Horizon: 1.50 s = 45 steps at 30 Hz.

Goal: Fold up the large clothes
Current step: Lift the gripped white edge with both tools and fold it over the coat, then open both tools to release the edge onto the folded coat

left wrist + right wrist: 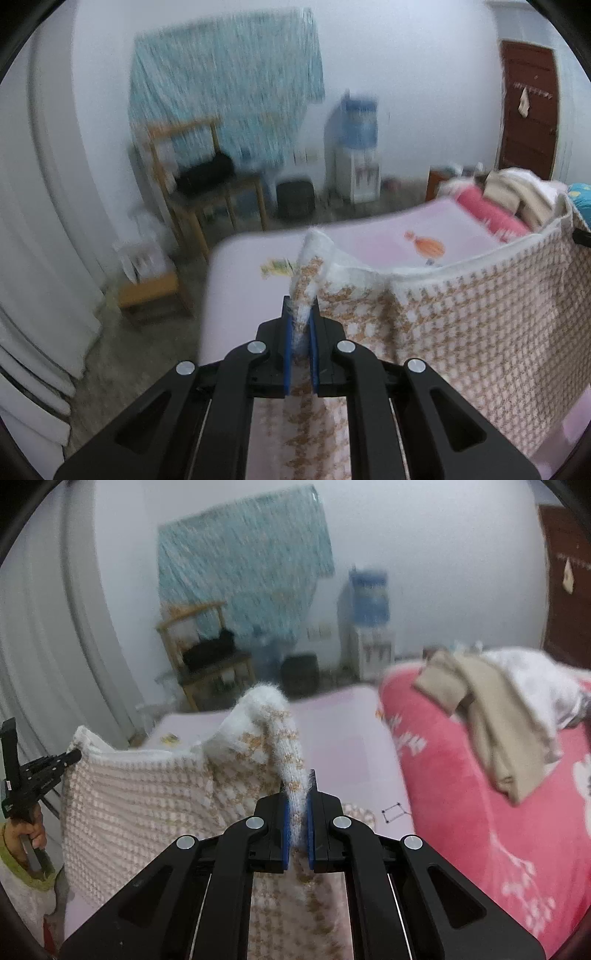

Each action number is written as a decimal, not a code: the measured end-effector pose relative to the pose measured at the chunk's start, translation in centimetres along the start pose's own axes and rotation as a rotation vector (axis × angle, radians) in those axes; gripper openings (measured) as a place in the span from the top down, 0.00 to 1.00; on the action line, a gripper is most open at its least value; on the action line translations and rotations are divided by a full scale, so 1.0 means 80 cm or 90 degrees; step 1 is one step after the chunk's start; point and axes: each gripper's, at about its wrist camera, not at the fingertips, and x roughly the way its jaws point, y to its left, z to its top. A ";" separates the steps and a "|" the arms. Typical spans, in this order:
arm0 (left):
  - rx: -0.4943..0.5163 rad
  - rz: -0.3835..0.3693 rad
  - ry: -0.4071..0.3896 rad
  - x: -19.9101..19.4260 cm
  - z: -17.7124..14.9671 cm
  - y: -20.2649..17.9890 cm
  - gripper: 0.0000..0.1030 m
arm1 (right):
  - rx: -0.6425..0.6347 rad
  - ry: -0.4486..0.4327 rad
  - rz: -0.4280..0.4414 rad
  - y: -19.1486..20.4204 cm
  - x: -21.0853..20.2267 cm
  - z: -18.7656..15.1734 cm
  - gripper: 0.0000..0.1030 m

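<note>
Above the bed (pixel 251 288), both grippers pinch the knitted sweater (pixel 461 314)

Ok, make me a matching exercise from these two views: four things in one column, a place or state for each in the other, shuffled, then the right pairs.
Things
1. knitted sweater
2. beige garment
3. water dispenser
4. wooden chair

Places or states
A. stands on the floor by the far wall
B. pinched at both ends by the left gripper and right gripper, stretched between them
C. lies on the pink blanket
D. holds a black bag

Pairs: 1-B, 2-C, 3-A, 4-D
</note>
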 end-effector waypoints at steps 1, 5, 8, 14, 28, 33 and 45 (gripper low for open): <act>-0.009 -0.004 0.034 0.030 -0.001 0.001 0.93 | 0.011 0.022 0.001 -0.008 0.025 -0.002 0.95; -0.054 -0.015 0.136 0.113 -0.021 0.013 0.90 | 0.066 0.124 0.027 -0.043 0.118 -0.024 0.92; -0.118 -0.047 0.165 0.134 -0.032 0.034 0.77 | 0.110 0.146 0.059 -0.066 0.138 -0.039 0.79; -0.209 -0.085 0.161 0.125 -0.039 0.073 0.55 | 0.279 0.140 0.170 -0.129 0.137 -0.044 0.47; -0.125 -0.040 0.054 -0.004 -0.034 0.043 0.39 | 0.179 0.092 0.068 -0.082 0.034 -0.036 0.32; -0.060 -0.093 0.099 0.005 -0.060 -0.031 0.39 | 0.028 0.116 0.031 0.006 0.024 -0.075 0.32; -0.032 -0.070 0.138 -0.003 -0.139 -0.029 0.38 | 0.035 0.172 0.004 -0.024 -0.004 -0.174 0.32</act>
